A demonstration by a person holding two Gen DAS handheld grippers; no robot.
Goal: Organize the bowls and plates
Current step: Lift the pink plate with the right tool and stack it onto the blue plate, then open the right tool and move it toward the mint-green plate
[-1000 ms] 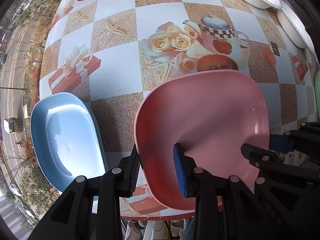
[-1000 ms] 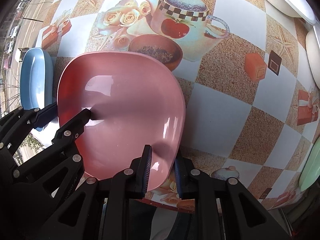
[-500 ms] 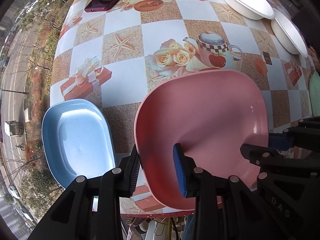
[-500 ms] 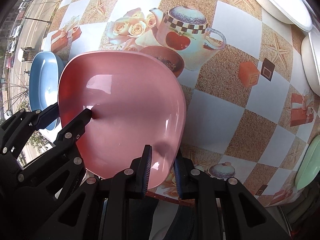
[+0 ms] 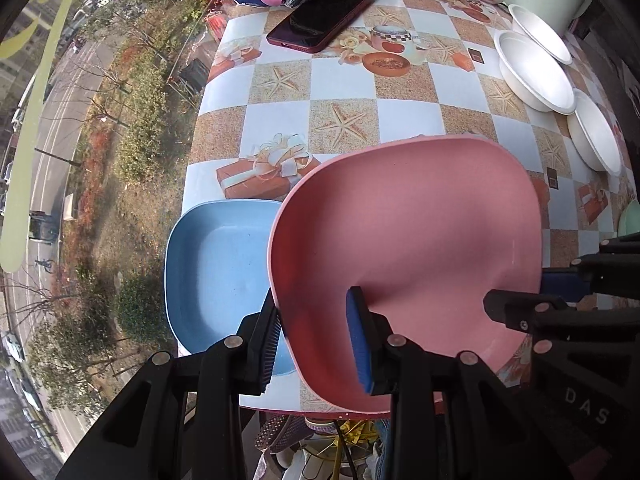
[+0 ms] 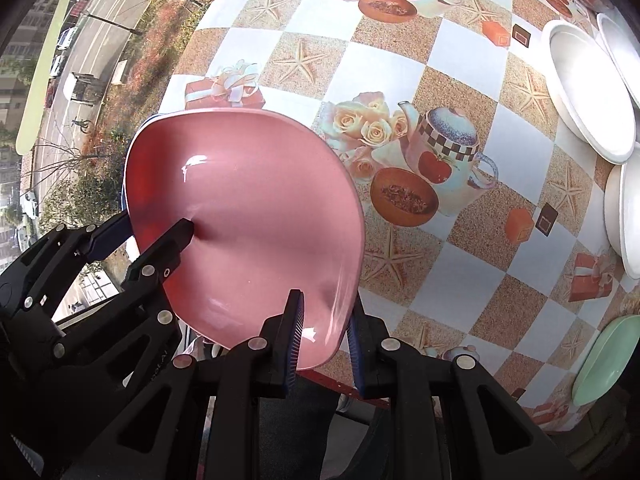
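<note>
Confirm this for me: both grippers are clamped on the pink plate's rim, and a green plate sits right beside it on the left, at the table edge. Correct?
Not quite. The plate beside the pink plate on its left is blue, not green, as the left wrist view shows. The green plate lies far off at the table's right edge. The rest holds: the left gripper and the right gripper are both clamped on the pink plate's rim.

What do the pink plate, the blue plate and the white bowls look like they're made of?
Pink plate: probably plastic or melamine, semi-gloss; soft highlights and a thin rounded rim.
Blue plate: likely the same moulded plastic, more matte; even colour, faint specks.
White bowls: could be glazed ceramic, melamine or foam; smooth, bright white, hard to tell further.
</note>
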